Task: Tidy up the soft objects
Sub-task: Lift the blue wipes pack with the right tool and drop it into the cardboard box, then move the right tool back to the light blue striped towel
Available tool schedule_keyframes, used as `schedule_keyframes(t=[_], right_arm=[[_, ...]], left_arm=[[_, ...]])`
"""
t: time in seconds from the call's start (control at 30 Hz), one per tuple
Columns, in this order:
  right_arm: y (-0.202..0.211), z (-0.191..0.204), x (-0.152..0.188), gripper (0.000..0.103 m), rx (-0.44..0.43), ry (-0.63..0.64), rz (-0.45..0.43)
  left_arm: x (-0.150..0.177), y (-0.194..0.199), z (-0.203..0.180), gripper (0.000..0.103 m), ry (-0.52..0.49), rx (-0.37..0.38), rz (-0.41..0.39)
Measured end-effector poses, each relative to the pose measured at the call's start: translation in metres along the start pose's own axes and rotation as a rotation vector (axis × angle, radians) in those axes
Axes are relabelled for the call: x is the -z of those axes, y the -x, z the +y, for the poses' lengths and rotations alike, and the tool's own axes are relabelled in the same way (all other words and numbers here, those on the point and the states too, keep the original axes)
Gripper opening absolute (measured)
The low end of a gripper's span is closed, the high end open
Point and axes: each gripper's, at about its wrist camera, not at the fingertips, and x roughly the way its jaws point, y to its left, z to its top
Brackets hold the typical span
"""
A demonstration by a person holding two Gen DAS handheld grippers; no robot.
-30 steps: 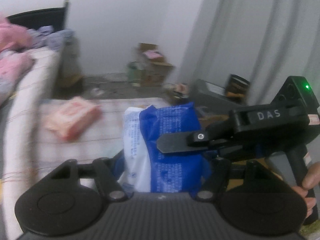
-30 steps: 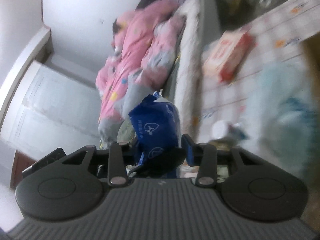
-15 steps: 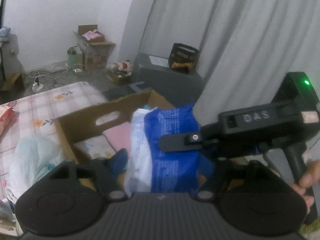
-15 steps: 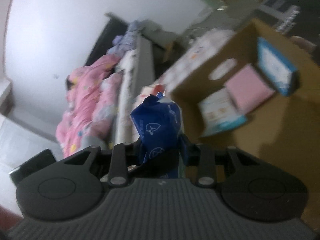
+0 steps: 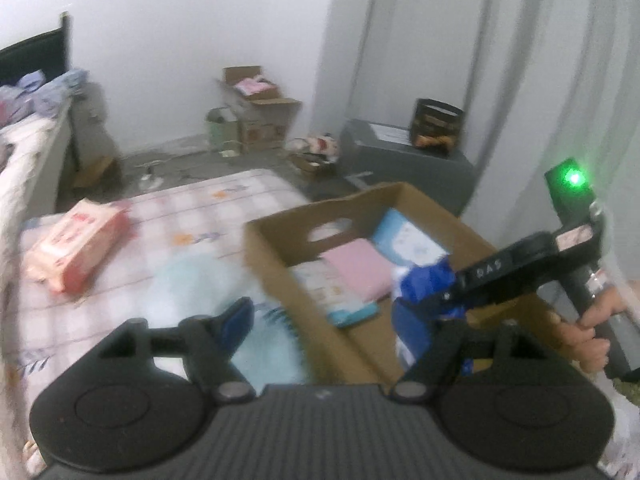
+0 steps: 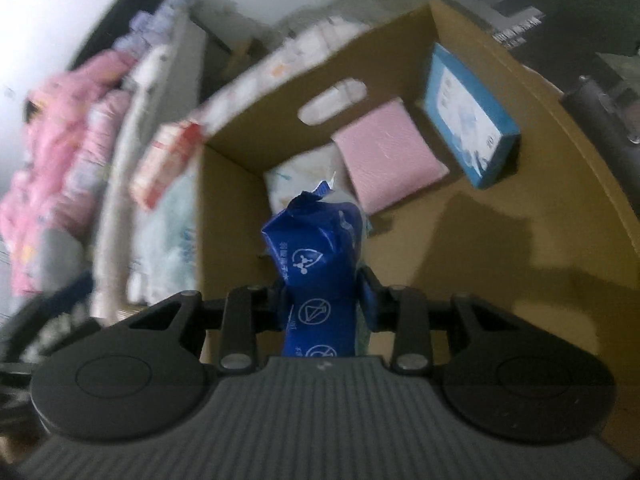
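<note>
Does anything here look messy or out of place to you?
Slightly. The pink flat pack lies askew in the brown cardboard box, and the light blue carton beside it leans against the box wall. The crumpled blue plastic pack hangs squeezed in the right gripper.

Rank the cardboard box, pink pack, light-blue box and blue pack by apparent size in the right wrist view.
1. cardboard box
2. blue pack, inflated by nearness, clamped in the right hand-held gripper
3. pink pack and light-blue box: too alike to separate
</note>
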Motion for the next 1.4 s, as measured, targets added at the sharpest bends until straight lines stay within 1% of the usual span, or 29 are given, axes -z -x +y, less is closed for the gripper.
schedule_keyframes(t=[0.07,0.1,0.17,0.27,0.4,0.47,0.6,0.7,0.8,0.93,1.07,1.17,1.27,1.4], right_arm=[[-0.017,0.006,0.003,0.045,0.005,0.001,0.042],[-0.025,0.010,0.005,0.046,0.000,0.004,0.058],[-0.034,0.017,0.009,0.046,-0.042,0.001,0.075],[-0.034,0.028,0.011,0.048,-0.079,0.017,0.053],[-0.029,0.033,0.011,0.048,-0.077,0.039,0.019],[-0.029,0.033,0.011,0.048,-0.075,0.043,0.016],[-0.038,0.028,0.015,0.047,-0.098,0.035,0.060],[-0.058,0.021,0.022,0.047,-0.044,0.031,0.102],[-0.059,0.014,0.023,0.047,-0.059,0.003,0.097],[-0.041,0.012,0.026,0.047,-0.103,-0.028,0.053],[-0.010,0.020,0.037,0.047,-0.159,-0.010,-0.026],[0.013,0.034,0.050,0.047,-0.215,0.023,-0.089],[0.029,0.054,0.064,0.048,-0.308,0.044,-0.120],[0.036,0.088,0.082,0.048,-0.413,0.096,-0.135]], left_arm=[[0.004,0.009,0.011,0.078,0.025,-0.010,-0.001],[0.008,0.012,0.017,0.078,0.039,-0.017,0.003],[0.014,0.021,0.029,0.078,0.061,-0.034,0.008],[0.026,0.031,0.046,0.078,0.097,-0.059,0.005],[0.044,0.047,0.066,0.079,0.142,-0.081,-0.003],[0.053,0.053,0.072,0.079,0.160,-0.089,-0.007],[0.070,0.059,0.081,0.079,0.196,-0.105,-0.010],[0.081,0.065,0.084,0.079,0.206,-0.114,-0.013],[0.091,0.073,0.086,0.083,0.205,-0.133,-0.024],[0.106,0.088,0.088,0.087,0.192,-0.167,-0.048],[0.123,0.102,0.093,0.089,0.192,-0.208,-0.055],[0.133,0.111,0.097,0.089,0.189,-0.227,-0.052],[0.142,0.120,0.100,0.089,0.187,-0.247,-0.050],[0.152,0.130,0.101,0.089,0.188,-0.254,-0.060]])
